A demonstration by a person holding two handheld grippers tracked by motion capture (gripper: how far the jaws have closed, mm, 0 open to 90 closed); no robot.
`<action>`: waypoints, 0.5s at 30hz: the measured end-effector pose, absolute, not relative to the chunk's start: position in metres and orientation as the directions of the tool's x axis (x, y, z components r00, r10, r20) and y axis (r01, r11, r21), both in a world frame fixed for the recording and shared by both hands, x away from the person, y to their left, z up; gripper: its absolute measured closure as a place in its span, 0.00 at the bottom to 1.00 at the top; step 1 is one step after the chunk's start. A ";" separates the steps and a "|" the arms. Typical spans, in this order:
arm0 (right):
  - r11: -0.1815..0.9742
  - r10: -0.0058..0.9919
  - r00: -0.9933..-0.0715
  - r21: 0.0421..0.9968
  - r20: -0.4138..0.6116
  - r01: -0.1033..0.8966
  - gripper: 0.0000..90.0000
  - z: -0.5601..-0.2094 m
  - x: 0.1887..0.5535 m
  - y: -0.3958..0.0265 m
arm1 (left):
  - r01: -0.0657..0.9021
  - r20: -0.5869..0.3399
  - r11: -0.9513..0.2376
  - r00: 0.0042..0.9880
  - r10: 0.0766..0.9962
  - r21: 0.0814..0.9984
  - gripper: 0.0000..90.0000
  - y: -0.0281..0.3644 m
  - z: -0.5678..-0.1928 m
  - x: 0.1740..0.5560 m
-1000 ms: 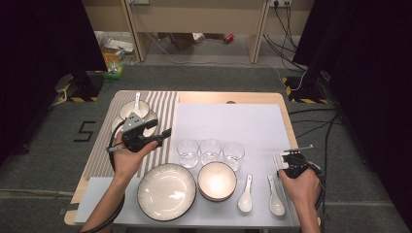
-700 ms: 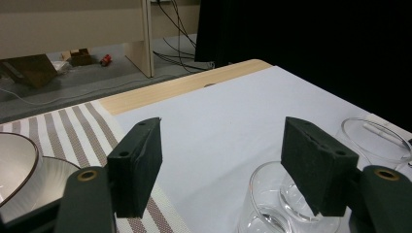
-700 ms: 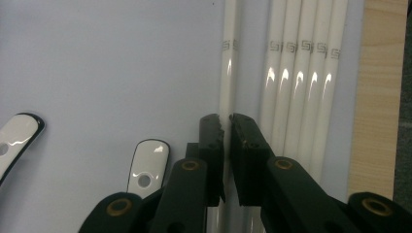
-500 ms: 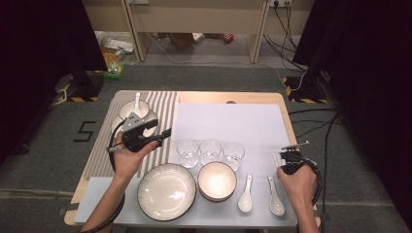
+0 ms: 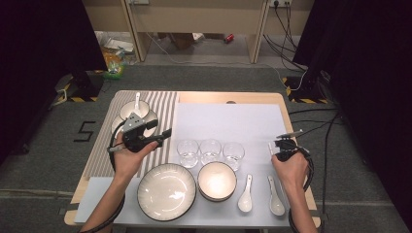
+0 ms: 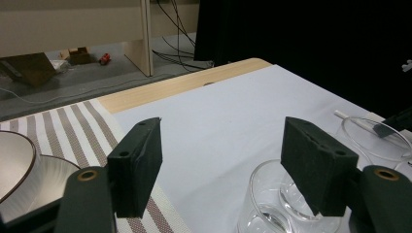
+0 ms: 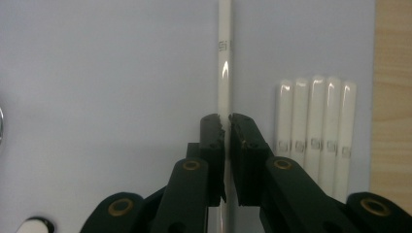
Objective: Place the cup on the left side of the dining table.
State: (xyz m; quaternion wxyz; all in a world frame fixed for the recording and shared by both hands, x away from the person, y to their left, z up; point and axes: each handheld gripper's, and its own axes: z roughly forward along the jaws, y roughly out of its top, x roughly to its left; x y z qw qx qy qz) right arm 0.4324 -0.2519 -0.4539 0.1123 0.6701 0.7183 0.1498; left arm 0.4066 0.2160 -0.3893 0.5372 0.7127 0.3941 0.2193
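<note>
A single white chopstick [image 7: 224, 73] is pinched between the black pads of the right gripper [image 7: 226, 119], whose jaws have just been closing onto it; the stick runs straight up the right gripper view, away from the pads, over the pale grey mat [image 7: 111, 73]. Just to its side, five more white chopsticks [image 7: 316, 131] lie in a tight row on the mat, parallel to the held one and close to the bare wooden edge of the desk [image 7: 393, 97].

In the high view the right gripper [image 5: 284, 144] sits at the right edge of the mat, above two white ceramic spoons [image 5: 260, 194]. Left of it stand three clear glasses [image 5: 210, 151] in a row, with a stack of bowls [image 5: 216, 180] and a wide ribbed plate [image 5: 165, 191] nearer the person.

The left gripper [image 5: 163, 136] hovers over the striped placemat [image 5: 165, 102], its jaws wide apart and holding nothing. In the left gripper view its pads [image 6: 138, 165] frame the nearest glass [image 6: 286, 204] without touching it. Behind it, on the placemat, a bowl with a spoon [image 5: 136, 108] rests.
</note>
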 end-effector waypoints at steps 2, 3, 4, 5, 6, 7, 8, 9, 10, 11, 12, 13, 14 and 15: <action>0.054 0.997 -0.073 0.371 0.037 0.927 0.94 -0.453 0.438 -0.252 | 0.327 -0.110 -0.114 0.593 0.797 0.938 0.34 0.217 -0.389 0.407; 0.060 0.996 -0.078 0.378 0.033 0.924 0.94 -0.453 0.441 -0.252 | 0.327 -0.110 -0.114 0.593 0.798 0.938 0.34 0.217 -0.389 0.407; 0.058 0.997 -0.075 0.381 0.030 0.923 0.94 -0.452 0.444 -0.252 | 0.327 -0.109 -0.115 0.593 0.798 0.938 0.34 0.217 -0.389 0.407; 0.054 0.997 -0.070 0.380 0.030 0.923 0.94 -0.451 0.447 -0.251 | 0.327 -0.110 -0.113 0.593 0.798 0.938 0.34 0.217 -0.390 0.407; 0.049 0.997 -0.067 0.382 0.033 0.923 0.94 -0.450 0.449 -0.251 | 0.329 -0.111 -0.114 0.592 0.798 0.938 0.34 0.217 -0.390 0.407; 0.052 0.997 -0.069 0.383 0.032 0.922 0.94 -0.450 0.452 -0.251 | 0.328 -0.110 -0.114 0.592 0.799 0.938 0.34 0.217 -0.390 0.407; 0.055 0.997 -0.072 0.387 0.030 0.920 0.94 -0.449 0.454 -0.251 | 0.325 -0.109 -0.113 0.590 0.800 0.939 0.34 0.217 -0.390 0.406; 0.054 0.997 -0.071 0.386 0.031 0.921 0.94 -0.449 0.456 -0.250 | 0.325 -0.108 -0.113 0.590 0.800 0.939 0.34 0.217 -0.390 0.406; 0.051 0.997 -0.067 0.380 0.028 0.923 0.94 -0.450 0.458 -0.250 | 0.325 -0.109 -0.113 0.591 0.800 0.939 0.34 0.217 -0.390 0.406; 0.055 0.997 -0.070 0.381 0.026 0.923 0.94 -0.450 0.459 -0.250 | 0.326 -0.109 -0.113 0.592 0.799 0.939 0.34 0.217 -0.390 0.406; 0.051 0.997 -0.066 0.379 0.026 0.924 0.94 -0.451 0.460 -0.249 | 0.325 -0.109 -0.113 0.592 0.799 0.939 0.34 0.217 -0.390 0.406; 0.053 0.998 -0.066 0.376 0.021 0.925 0.94 -0.451 0.462 -0.250 | 0.326 -0.109 -0.114 0.592 0.798 0.939 0.34 0.217 -0.390 0.407; 0.051 0.998 -0.064 0.373 0.021 0.926 0.94 -0.452 0.462 -0.249 | 0.327 -0.110 -0.114 0.592 0.798 0.938 0.34 0.217 -0.390 0.407; 0.049 0.998 -0.060 0.374 0.020 0.926 0.94 -0.453 0.463 -0.249 | 0.326 -0.109 -0.114 0.592 0.799 0.938 0.34 0.218 -0.390 0.407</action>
